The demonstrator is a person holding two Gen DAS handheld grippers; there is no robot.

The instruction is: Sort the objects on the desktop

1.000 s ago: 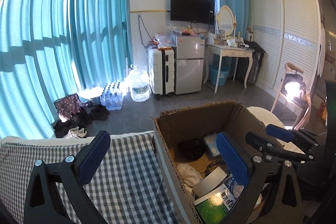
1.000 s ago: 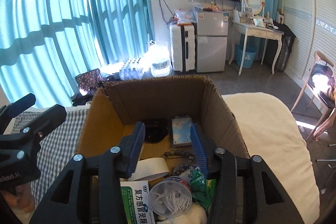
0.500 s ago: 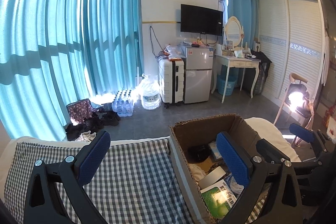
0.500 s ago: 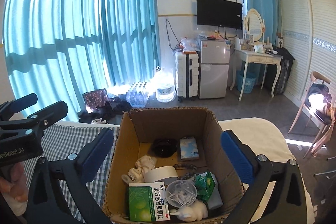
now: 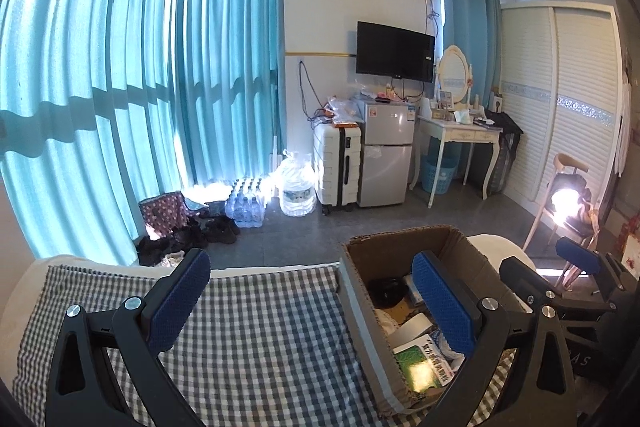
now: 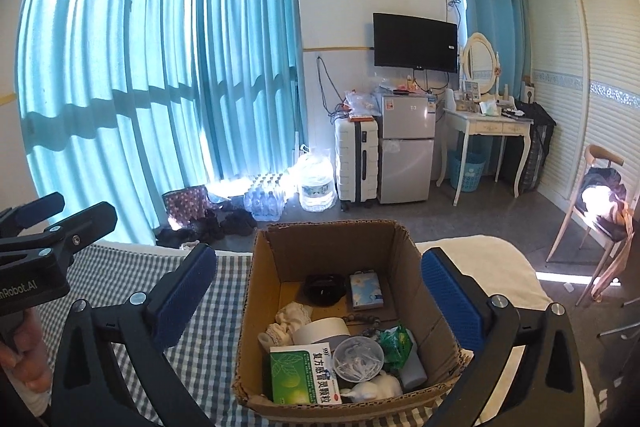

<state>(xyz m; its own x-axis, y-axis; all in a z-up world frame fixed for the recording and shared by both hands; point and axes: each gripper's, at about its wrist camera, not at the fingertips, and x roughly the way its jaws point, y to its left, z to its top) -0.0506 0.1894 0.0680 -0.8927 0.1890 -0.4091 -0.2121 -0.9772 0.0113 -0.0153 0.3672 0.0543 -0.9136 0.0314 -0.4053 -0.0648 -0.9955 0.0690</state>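
Note:
An open cardboard box (image 6: 256,311) stands on a blue-checked cloth (image 6: 216,343). Inside lie a green medicine box (image 6: 304,375), a clear round tub of cotton swabs (image 6: 358,359), a white tape roll (image 6: 320,331), a tissue pack (image 6: 366,291), a black item (image 6: 324,289) and other small things. My right gripper (image 6: 318,299) hangs above the box, open wide with nothing between its blue pads. The left gripper (image 5: 311,301) is open and empty too, over the cloth (image 5: 260,339) at the box's (image 5: 360,311) left wall. Each gripper also shows in the other's view: left gripper (image 6: 40,227), right gripper (image 5: 560,279).
White bedding (image 6: 488,275) lies right of the box. Beyond the bed's edge is open floor with shoes, water bottles (image 6: 264,203), a white suitcase (image 6: 356,163), a small fridge (image 6: 408,151), a dressing table (image 6: 488,127) and a chair (image 6: 596,211). A hand (image 6: 20,359) grips the left tool.
The right jaws spread from narrow to wide over the swab tub. Both grippers rose and drew back from the box, so more of the room shows.

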